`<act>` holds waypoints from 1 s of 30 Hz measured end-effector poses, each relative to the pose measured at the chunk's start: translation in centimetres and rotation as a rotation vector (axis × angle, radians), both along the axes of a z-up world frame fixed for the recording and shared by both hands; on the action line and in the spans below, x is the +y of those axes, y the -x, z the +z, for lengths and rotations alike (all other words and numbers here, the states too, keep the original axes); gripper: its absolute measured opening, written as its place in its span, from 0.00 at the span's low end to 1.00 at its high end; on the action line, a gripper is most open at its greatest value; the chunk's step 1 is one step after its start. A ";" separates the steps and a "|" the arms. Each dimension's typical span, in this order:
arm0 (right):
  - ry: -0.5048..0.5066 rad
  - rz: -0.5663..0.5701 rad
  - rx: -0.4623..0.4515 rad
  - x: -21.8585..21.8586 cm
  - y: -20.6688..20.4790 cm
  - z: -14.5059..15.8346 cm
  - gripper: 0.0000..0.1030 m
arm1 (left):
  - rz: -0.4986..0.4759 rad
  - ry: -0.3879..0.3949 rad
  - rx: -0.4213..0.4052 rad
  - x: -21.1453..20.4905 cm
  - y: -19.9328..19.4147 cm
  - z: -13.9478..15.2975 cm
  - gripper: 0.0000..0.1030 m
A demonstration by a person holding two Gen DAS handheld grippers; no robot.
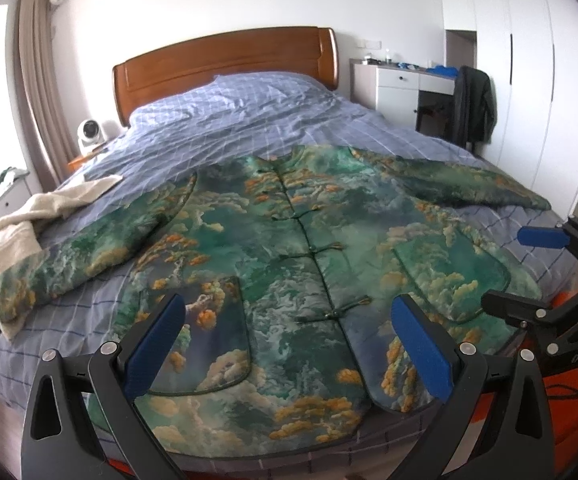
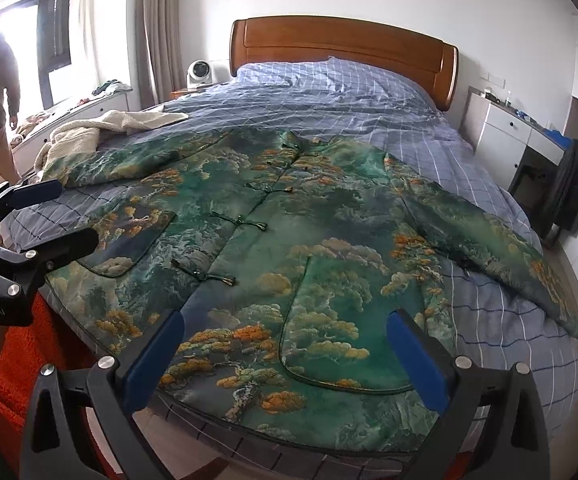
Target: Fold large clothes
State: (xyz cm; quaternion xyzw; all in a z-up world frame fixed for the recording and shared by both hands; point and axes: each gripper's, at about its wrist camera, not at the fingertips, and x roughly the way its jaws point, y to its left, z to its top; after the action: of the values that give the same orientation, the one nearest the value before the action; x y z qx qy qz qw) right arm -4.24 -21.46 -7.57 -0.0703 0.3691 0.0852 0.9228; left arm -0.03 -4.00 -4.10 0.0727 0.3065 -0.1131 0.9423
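- The green patterned jacket (image 1: 289, 264) is lying spread flat, front up and buttoned, on the near part of the blue checked bed (image 1: 249, 128), sleeves stretching left and right.
- The left gripper (image 1: 289, 344) is hovering over its near hem, jaws wide, holding nothing.
- The right gripper (image 2: 285, 356) is hovering alongside, jaws wide, also holding nothing.
- A cream towel (image 1: 21, 220) is lying at the left sleeve's end.
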 end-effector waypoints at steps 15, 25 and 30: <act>0.000 -0.044 0.041 -0.3 -0.5 -0.9 1.00 | 0.026 -0.009 -0.010 0.5 -0.1 -0.2 0.99; -0.014 -0.073 0.048 -0.3 -0.4 -1.3 1.00 | 0.042 -0.015 0.022 1.3 -0.4 -0.9 0.99; -0.059 -0.131 0.042 -2.7 -0.9 -1.2 1.00 | 0.046 -0.015 0.007 1.0 -0.8 -0.4 0.99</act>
State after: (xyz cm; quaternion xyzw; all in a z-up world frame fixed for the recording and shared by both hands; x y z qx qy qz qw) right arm -3.37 -24.16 -8.79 -0.0172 0.3895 0.0371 0.9201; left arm 0.82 -3.04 -4.53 0.0725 0.3121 -0.0893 0.9431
